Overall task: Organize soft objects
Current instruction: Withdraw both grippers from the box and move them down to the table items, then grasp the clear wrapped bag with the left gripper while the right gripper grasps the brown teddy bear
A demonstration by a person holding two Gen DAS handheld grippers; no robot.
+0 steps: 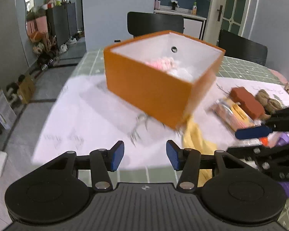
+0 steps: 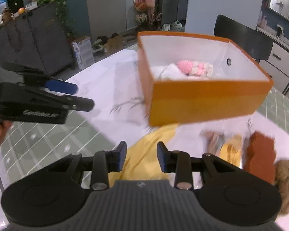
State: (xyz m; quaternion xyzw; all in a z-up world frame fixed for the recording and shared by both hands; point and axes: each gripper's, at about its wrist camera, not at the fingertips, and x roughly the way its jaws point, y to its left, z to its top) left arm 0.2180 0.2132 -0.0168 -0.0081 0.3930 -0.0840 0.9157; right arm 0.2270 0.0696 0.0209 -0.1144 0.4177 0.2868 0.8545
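An orange box [image 1: 150,90] [image 2: 206,100] with a white inside stands open on the table. In it lie a pink knitted toy [image 2: 194,68] [image 1: 161,63] and something soft and white [image 2: 171,71]. A yellow cloth [image 2: 144,163] [image 1: 192,138] lies crumpled at the box's near corner. My right gripper [image 2: 141,152] hovers over that cloth, open, its pads apart and not touching it. My left gripper [image 1: 145,150] is open over bare white sheet, left of the cloth, with nothing between its fingers. Each gripper shows in the other's view: right gripper [image 1: 260,127], left gripper [image 2: 77,95].
To the right of the cloth lie a flat packet [image 1: 231,115] [image 2: 227,148], a rust-red soft piece [image 1: 247,102] [image 2: 260,159] and brown yarn [image 1: 267,100] [image 2: 287,184]. Black chairs [image 1: 154,23] stand behind the green-tiled table [image 2: 48,138]. The table's edge curves away on the left.
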